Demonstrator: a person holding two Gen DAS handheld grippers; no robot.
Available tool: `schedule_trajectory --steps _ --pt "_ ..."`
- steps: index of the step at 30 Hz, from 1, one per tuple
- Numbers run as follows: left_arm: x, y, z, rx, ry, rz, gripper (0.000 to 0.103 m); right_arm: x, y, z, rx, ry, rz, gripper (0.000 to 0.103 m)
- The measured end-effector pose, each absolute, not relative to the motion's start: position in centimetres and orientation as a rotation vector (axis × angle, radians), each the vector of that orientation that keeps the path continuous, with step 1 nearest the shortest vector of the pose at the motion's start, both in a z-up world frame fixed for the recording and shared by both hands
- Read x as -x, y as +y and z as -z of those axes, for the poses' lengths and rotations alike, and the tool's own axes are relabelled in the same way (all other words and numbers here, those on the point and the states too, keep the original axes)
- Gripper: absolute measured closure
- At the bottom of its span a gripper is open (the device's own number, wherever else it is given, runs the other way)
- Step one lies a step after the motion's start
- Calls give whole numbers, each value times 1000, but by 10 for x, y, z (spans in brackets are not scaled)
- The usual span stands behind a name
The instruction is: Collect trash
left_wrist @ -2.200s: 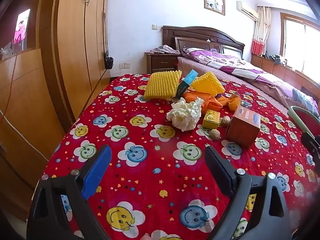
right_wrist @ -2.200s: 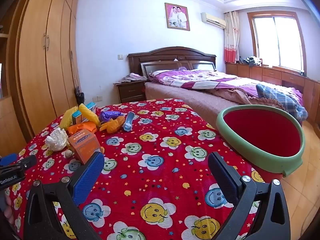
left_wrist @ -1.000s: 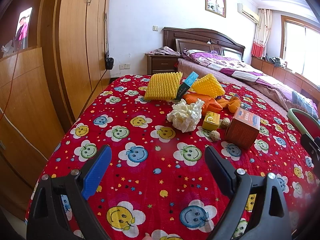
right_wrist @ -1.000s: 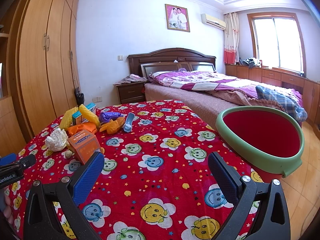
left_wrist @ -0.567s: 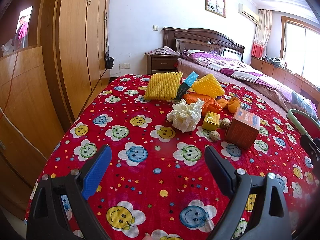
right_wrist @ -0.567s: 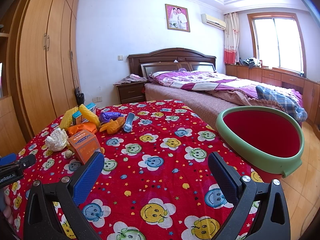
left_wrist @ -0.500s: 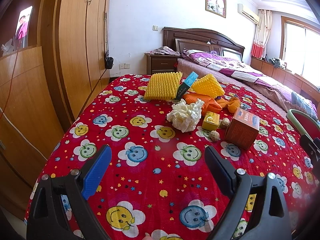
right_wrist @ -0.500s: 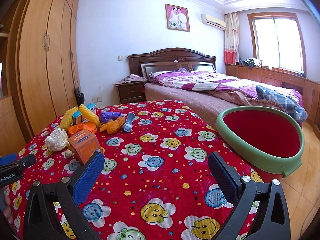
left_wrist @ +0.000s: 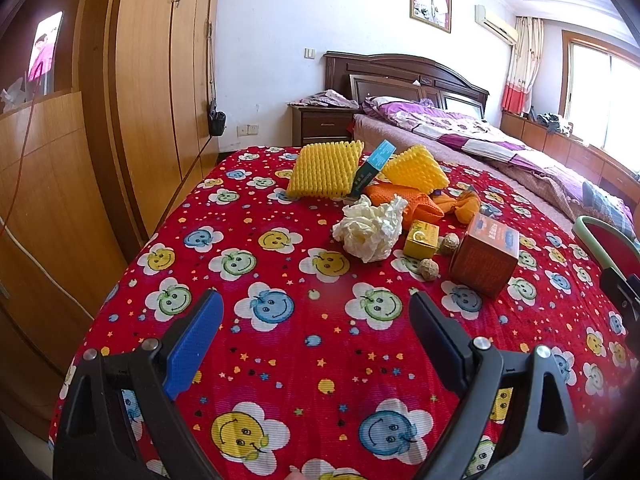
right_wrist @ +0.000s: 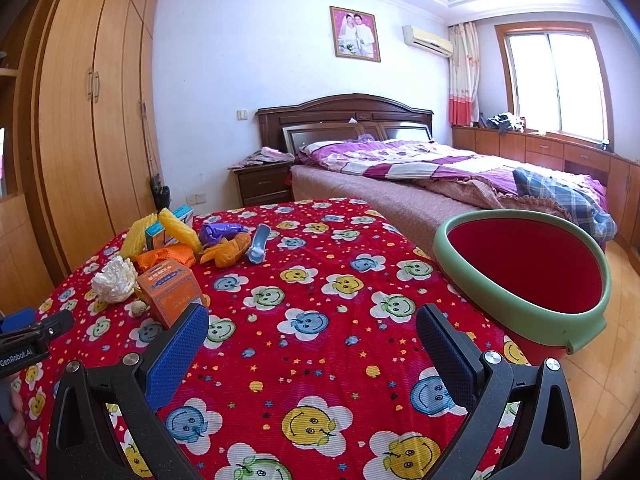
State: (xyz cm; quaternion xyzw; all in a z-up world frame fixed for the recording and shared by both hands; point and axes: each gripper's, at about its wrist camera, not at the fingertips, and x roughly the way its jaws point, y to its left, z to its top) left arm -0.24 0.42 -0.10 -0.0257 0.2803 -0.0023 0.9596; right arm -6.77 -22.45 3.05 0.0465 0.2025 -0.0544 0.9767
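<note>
A heap of trash lies on the red smiley-flower tablecloth (left_wrist: 280, 352): a crumpled white tissue (left_wrist: 370, 230), an orange carton (left_wrist: 484, 258), a small yellow box (left_wrist: 420, 239), two yellow foam nets (left_wrist: 324, 170), a blue box (left_wrist: 374, 168), orange netting (left_wrist: 404, 204) and walnuts (left_wrist: 429, 269). My left gripper (left_wrist: 316, 332) hovers open, short of the heap. My right gripper (right_wrist: 312, 344) is open over the cloth, the orange carton (right_wrist: 170, 290) by its left finger. The red bin with a green rim (right_wrist: 524, 276) stands off the table's right edge.
A wooden wardrobe (left_wrist: 152, 80) lines the left wall. Beyond the table are a bed (right_wrist: 420, 168) with purple bedding and a dark nightstand (right_wrist: 262, 182). A purple wrapper (right_wrist: 218, 231) and a light blue item (right_wrist: 258, 248) lie further along the table.
</note>
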Motion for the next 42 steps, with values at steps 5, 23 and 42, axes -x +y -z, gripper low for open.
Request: schedule_trajectory --steps 5,23,42 --pt "0 3 2 49 583 3 9 65 -227 -29 -103 414 108 0" --pt "-41 3 7 96 810 67 15 53 -233 -25 -145 501 91 0" --pt "-103 -8 -21 116 820 92 32 55 -270 -31 -285 587 126 0"
